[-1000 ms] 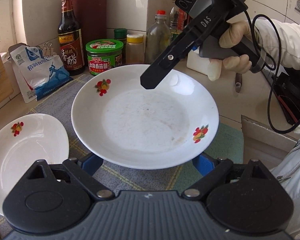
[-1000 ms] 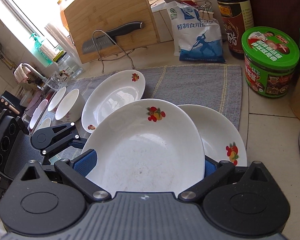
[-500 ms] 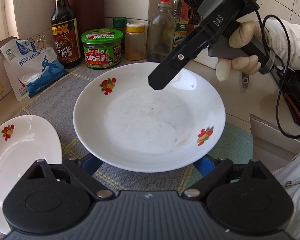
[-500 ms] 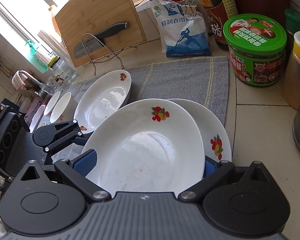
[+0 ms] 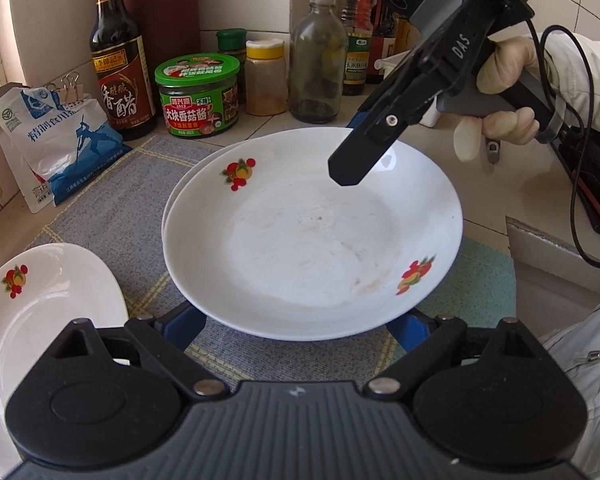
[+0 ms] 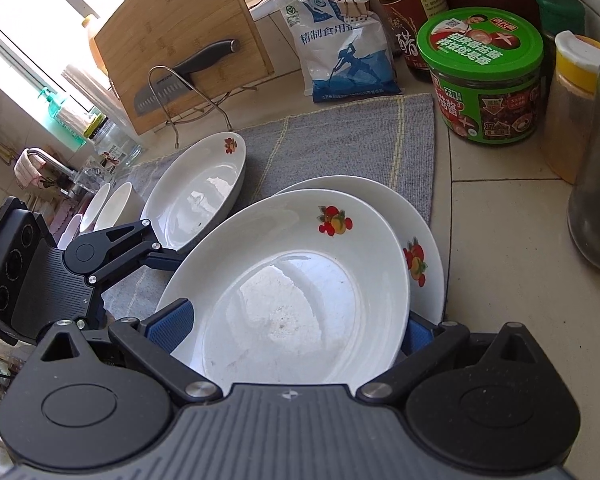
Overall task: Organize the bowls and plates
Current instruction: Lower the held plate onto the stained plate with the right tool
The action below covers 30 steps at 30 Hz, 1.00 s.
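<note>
From left to right on the grey mat (image 6: 340, 148), a lone plate (image 6: 196, 192) lies toward its left edge, then the left gripper (image 6: 168, 258) reaches its spread fingers around the rim of the top plate (image 6: 300, 288). That plate sits over another plate (image 6: 424, 236) at the mat's right edge. The right gripper (image 6: 296, 324) has its blue pads (image 6: 168, 320) spread around the top plate's opposite rim; whether either gripper touches it, I cannot tell.

Both wrist views look closely down across the plate (image 5: 312, 240) from opposite sides (sharing it).
</note>
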Available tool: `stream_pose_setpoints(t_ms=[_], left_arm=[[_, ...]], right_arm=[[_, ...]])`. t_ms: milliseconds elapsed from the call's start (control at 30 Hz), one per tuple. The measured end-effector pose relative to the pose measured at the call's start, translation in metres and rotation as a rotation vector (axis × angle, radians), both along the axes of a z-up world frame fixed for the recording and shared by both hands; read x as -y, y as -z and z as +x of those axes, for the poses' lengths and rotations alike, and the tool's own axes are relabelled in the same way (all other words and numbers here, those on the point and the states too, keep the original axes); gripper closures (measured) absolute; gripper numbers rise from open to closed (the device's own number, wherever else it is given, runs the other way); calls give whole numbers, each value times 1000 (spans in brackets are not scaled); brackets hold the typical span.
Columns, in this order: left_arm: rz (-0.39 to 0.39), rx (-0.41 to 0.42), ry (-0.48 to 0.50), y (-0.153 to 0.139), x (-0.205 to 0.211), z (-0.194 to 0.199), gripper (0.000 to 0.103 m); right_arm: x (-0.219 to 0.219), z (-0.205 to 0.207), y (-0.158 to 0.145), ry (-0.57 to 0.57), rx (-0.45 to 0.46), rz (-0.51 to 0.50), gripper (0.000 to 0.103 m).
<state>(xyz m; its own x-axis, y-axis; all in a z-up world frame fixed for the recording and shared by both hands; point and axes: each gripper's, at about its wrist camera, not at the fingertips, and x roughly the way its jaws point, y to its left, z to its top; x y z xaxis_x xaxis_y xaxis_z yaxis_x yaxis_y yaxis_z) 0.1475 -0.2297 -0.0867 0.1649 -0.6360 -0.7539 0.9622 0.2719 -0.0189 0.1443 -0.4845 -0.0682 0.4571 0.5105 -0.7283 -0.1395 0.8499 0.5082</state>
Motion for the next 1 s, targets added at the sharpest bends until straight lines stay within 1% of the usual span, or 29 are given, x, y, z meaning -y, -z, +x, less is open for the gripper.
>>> stream_pose_setpoints(t_ms=[400,633,900,1000], left_arm=[[10,15,-10,4,-4,3,7],[7,26,-41,2,-12,0,7],[-40,14,-95,-7,-30,-12,7],[-53,24,-109,-11,-37,-17,7]], right_arm=[[5,-19,-10,59,3,-26,0],[-3,-21,-14,100,-16,-83,0],[-15,-23,-15,126,-36,-180,0],[-16,-26,-14,135,-40,-192,0]])
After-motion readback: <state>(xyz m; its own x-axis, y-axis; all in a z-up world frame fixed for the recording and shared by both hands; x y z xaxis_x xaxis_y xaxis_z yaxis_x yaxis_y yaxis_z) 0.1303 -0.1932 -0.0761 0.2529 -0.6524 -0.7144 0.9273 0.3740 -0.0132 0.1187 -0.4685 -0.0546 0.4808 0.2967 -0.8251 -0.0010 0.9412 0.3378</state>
